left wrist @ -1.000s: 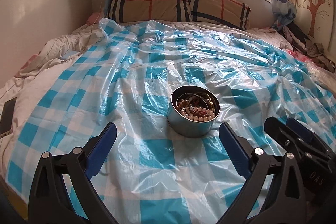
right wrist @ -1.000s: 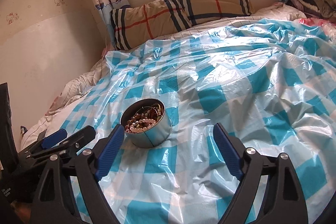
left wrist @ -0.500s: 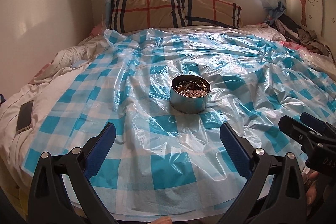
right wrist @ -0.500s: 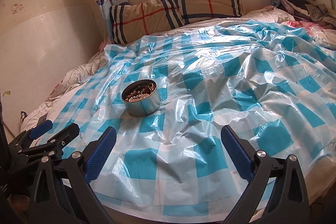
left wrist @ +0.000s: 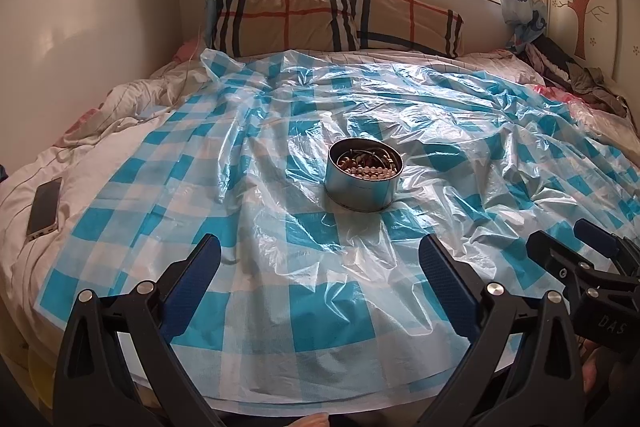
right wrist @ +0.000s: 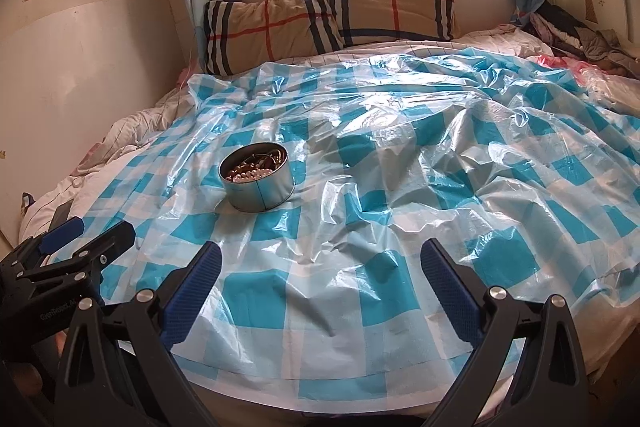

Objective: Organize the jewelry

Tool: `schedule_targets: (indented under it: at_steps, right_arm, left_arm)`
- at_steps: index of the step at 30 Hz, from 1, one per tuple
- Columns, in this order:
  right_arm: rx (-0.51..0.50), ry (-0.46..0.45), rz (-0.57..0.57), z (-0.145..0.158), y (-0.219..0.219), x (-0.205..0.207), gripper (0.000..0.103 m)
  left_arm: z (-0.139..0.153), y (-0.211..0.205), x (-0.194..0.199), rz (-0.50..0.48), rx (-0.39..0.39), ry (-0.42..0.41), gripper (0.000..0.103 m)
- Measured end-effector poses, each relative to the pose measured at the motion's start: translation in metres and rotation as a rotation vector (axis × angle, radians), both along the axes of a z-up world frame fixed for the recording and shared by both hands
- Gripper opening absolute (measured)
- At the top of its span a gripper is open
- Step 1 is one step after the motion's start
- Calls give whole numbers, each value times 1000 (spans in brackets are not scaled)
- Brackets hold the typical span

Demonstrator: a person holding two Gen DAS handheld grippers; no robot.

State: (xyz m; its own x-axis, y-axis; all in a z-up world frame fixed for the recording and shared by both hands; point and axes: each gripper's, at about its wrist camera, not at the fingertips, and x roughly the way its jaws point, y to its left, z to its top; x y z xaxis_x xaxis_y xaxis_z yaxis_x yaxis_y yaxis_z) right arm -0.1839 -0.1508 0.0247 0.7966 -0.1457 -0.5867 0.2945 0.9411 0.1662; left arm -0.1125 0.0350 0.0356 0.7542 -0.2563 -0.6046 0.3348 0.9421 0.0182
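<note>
A round metal tin [left wrist: 362, 187] stands upright on the blue-and-white checked plastic sheet [left wrist: 256, 187] spread over the bed. It holds beaded jewelry [left wrist: 366, 169], pearl-like beads and metal hoops. It also shows in the right wrist view [right wrist: 260, 187]. My left gripper [left wrist: 320, 263] is open and empty, well short of the tin, near the bed's front edge. My right gripper [right wrist: 320, 265] is open and empty, to the right of the tin and well back from it. Each gripper shows at the other view's lower edge.
A phone [left wrist: 44, 205] lies on the white bedding at the left. Plaid pillows [left wrist: 336, 19] lean against the wall under the window. A heap of clothes [left wrist: 572, 71] sits at the far right. The plastic sheet is wrinkled and raised in folds.
Both grippers have drawn back from the tin toward the bed's front edge and risen. The tin now looks smaller and farther. Both jaws stayed open.
</note>
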Motion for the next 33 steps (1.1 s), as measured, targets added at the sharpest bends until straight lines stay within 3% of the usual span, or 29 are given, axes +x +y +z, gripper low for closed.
schedule_targets:
  at_steps: [33]
  right_arm:
    - [3,-1,-2,0,-3,0,96]
  left_arm:
    - [-6,1,6,6,18,16,95]
